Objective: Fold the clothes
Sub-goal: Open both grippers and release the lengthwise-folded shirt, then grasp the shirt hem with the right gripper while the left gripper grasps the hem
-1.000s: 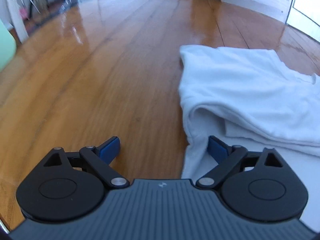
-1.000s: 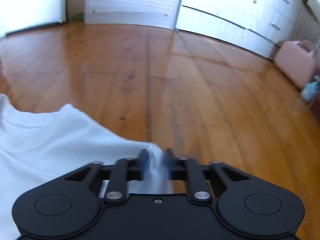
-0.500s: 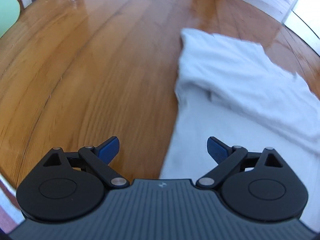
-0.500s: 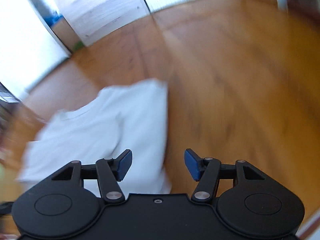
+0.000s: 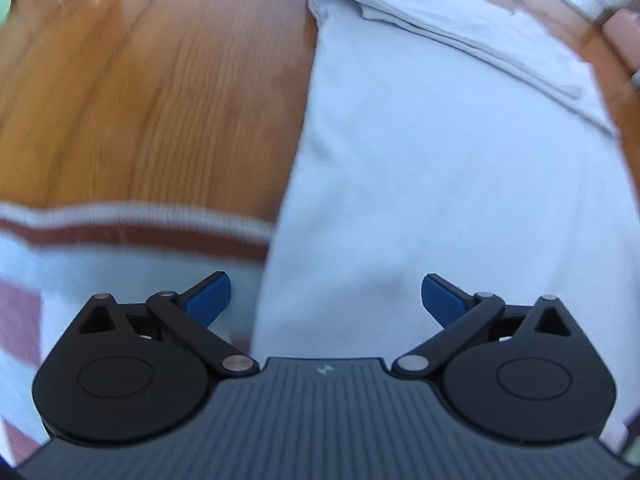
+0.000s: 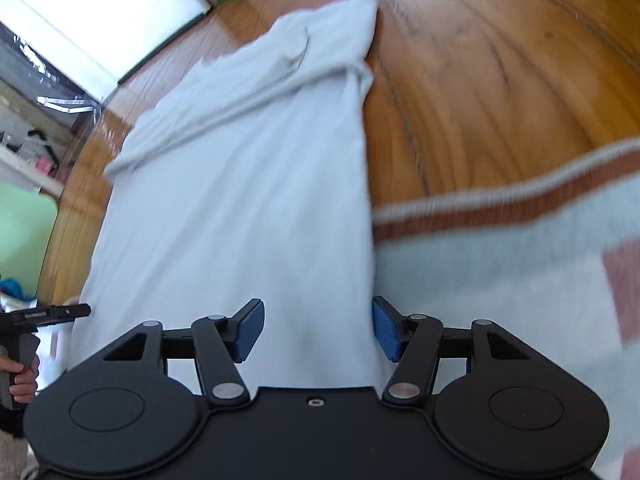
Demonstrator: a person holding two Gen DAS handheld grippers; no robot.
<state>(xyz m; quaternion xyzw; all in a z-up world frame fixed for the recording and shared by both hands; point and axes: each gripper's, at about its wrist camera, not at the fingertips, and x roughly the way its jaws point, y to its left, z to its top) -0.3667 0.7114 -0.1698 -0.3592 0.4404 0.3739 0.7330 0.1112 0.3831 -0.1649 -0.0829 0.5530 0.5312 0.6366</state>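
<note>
A white garment (image 5: 440,152) lies flat on the wooden floor, folded into a long strip with its sleeves folded in at the far end. It also shows in the right wrist view (image 6: 240,184). My left gripper (image 5: 326,298) is open and empty above the garment's near left edge. My right gripper (image 6: 316,330) is open and empty above the garment's near right edge. The near hem is hidden under both grippers.
A pale rug with a brown and white striped border (image 5: 120,236) lies under the garment's near end, also in the right wrist view (image 6: 500,240). Wooden floor (image 5: 160,80) lies to the sides. A bright window (image 6: 100,12) and clutter stand far left.
The right gripper has opened, let go of the garment corner and pulled back to the near end. The left gripper has also moved back toward the near hem. The rug has come into view.
</note>
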